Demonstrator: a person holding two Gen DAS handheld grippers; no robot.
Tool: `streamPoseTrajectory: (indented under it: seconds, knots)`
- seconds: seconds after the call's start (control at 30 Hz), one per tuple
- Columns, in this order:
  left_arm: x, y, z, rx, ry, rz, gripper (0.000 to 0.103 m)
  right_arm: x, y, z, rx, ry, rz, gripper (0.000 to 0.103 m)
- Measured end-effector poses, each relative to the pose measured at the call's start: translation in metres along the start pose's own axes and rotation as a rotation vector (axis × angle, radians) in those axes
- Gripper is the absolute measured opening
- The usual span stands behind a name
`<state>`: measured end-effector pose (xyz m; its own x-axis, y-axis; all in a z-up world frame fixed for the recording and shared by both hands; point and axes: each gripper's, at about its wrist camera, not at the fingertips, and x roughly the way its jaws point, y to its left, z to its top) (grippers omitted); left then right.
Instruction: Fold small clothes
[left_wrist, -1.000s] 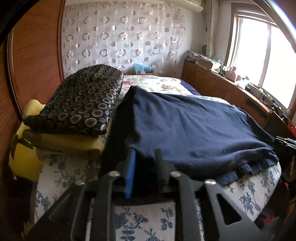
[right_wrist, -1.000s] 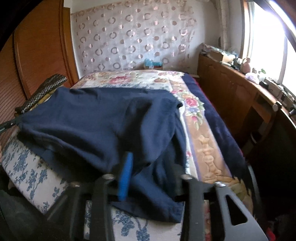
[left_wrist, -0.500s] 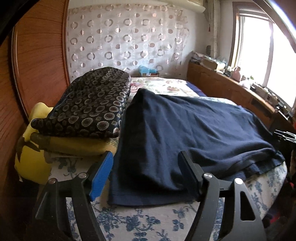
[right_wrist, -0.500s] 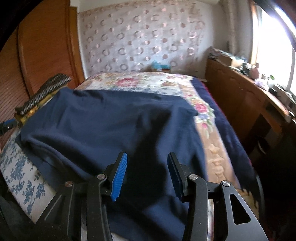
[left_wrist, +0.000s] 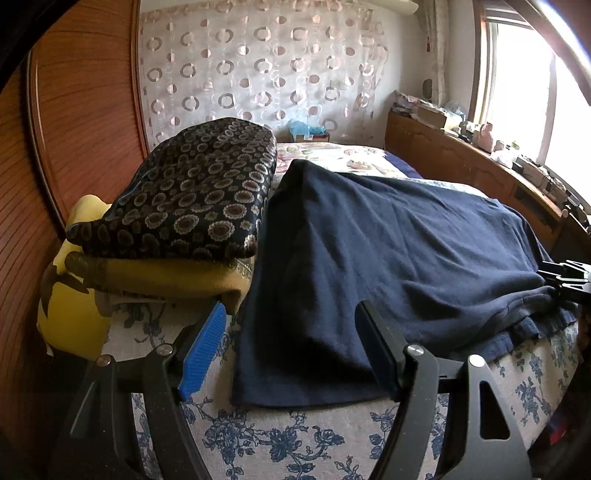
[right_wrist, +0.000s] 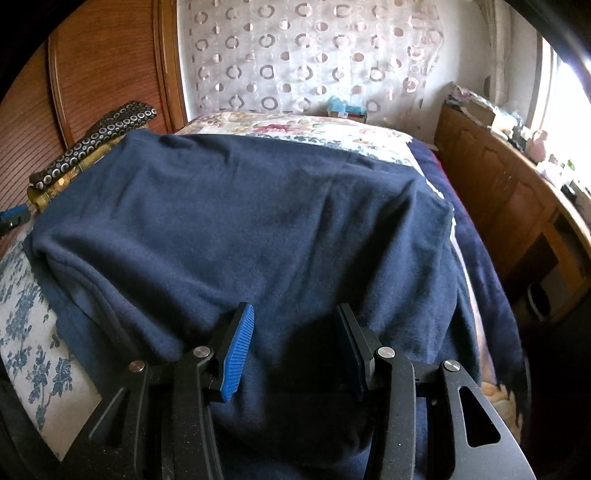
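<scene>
**Both grippers open above a navy garment laid on the bed**

The bed (left_wrist: 295, 446), covered in a white sheet with blue flowers, fills the near part of both views and serves as the folding surface. Behind it hangs a sheer curtain (left_wrist: 258, 74) patterned with rings; a wooden panel (left_wrist: 85, 122) closes the left side, and a wooden ledge (left_wrist: 461, 158) crowded with small items runs under a bright window (left_wrist: 517, 85) on the right.

The navy garment (left_wrist: 388, 240) lies spread across most of the near bed, its near edge doubled over in a thick layered roll along the bed's front, which suggests a first fold is already laid. It appears placed flat so that its edges can be reached from both sides.

On the far left, just beside the garment, sits a stack: a dark cloth with ring motifs (left_wrist: 195, 195) atop a mustard-coloured folded piece (left_wrist: 166, 277), likely kept aside out of the working area.

The left hand-held gripper (left_wrist: 291, 354) hovers over the garment's near left corner, jaws spread wide, holding nothing. The right hand-held gripper (right_wrist: 295, 350) sits above the garment's near right portion, jaws apart and empty too. Both seem poised to choose the next grasp.
</scene>
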<state>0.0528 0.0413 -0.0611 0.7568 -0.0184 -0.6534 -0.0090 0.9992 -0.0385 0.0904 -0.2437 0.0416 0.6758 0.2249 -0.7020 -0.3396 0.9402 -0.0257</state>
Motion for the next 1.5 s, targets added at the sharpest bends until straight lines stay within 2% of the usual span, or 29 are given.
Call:
streamPoseTrajectory:
  seconds: [0.3, 0.5, 0.9, 1.17, 1.23, 1.37, 1.43, 1.5]
  knots:
    - [0.003, 0.004, -0.01, -0.017, 0.023, 0.0, 0.073, 0.007, 0.007, -0.004, -0.006, -0.002, -0.005, 0.053]
    - [0.014, 0.011, -0.003, -0.014, 0.052, -0.027, 0.073, 0.008, 0.01, -0.008, -0.004, -0.003, -0.006, 0.054]
    - [0.045, 0.019, 0.005, -0.013, 0.184, -0.079, 0.073, 0.007, 0.009, -0.009, -0.002, -0.004, -0.004, 0.055]
    - [0.044, 0.015, 0.002, -0.002, 0.181, -0.088, 0.073, 0.007, 0.009, -0.01, -0.002, -0.005, -0.002, 0.055]
    - [0.044, 0.014, 0.002, 0.002, 0.175, -0.091, 0.069, 0.007, 0.01, -0.011, -0.002, -0.006, -0.002, 0.055]
    - [0.039, 0.015, -0.001, -0.008, 0.17, -0.121, 0.051, 0.007, 0.009, -0.011, -0.001, -0.006, -0.002, 0.055]
    - [0.037, 0.014, -0.003, -0.008, 0.166, -0.12, 0.05, 0.007, 0.009, -0.011, -0.001, -0.006, -0.001, 0.055]
    - [0.037, 0.01, -0.004, 0.007, 0.165, -0.116, 0.042, 0.006, 0.008, -0.011, 0.001, -0.007, 0.0, 0.055]
